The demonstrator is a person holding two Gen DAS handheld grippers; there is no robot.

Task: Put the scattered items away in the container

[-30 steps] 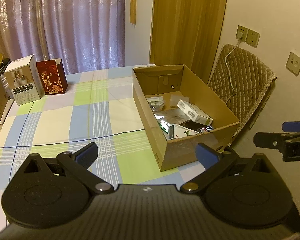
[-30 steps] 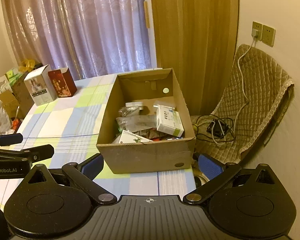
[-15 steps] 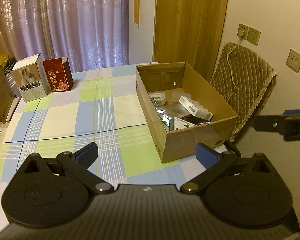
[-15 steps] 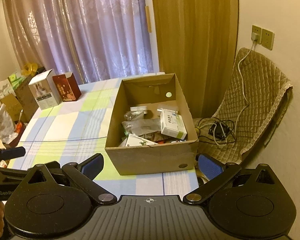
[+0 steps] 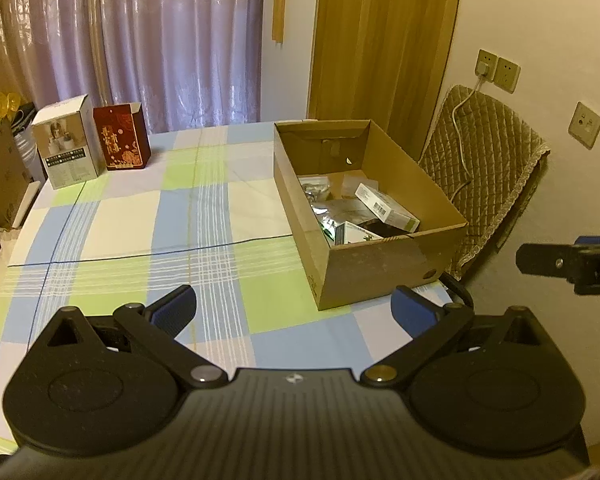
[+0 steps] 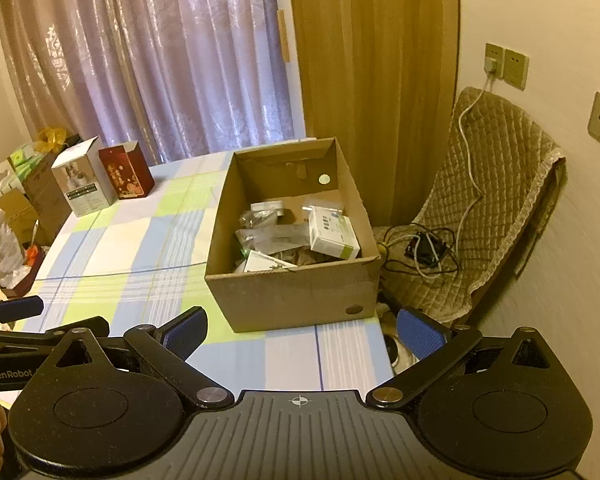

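Note:
An open cardboard box [image 5: 380, 268] [image 6: 292, 296] stands at the right end of the checked tablecloth [image 5: 140, 220] [image 6: 120, 248]. Inside lie a white and green carton [image 5: 386, 206] [image 6: 332, 232], clear plastic bags [image 6: 268, 236] and a flat white packet [image 5: 356, 234] [image 6: 266, 262]. My left gripper [image 5: 294, 312] hangs open and empty above the table's near edge, well short of the box. My right gripper [image 6: 302, 334] is open and empty too, held back from the box's near wall. Each gripper shows at the edge of the other's view.
A white carton [image 5: 66, 142] [image 6: 84, 178] and a dark red carton [image 5: 120, 138] [image 6: 126, 170] stand at the far left of the table. A quilted chair [image 5: 480, 168] [image 6: 480, 216] with cables [image 6: 424, 248] sits right of the box. Bags and boxes [image 6: 16, 200] crowd the left side.
Both grippers have drawn back and up from the box, which now looks smaller and farther. Both stay open and empty.

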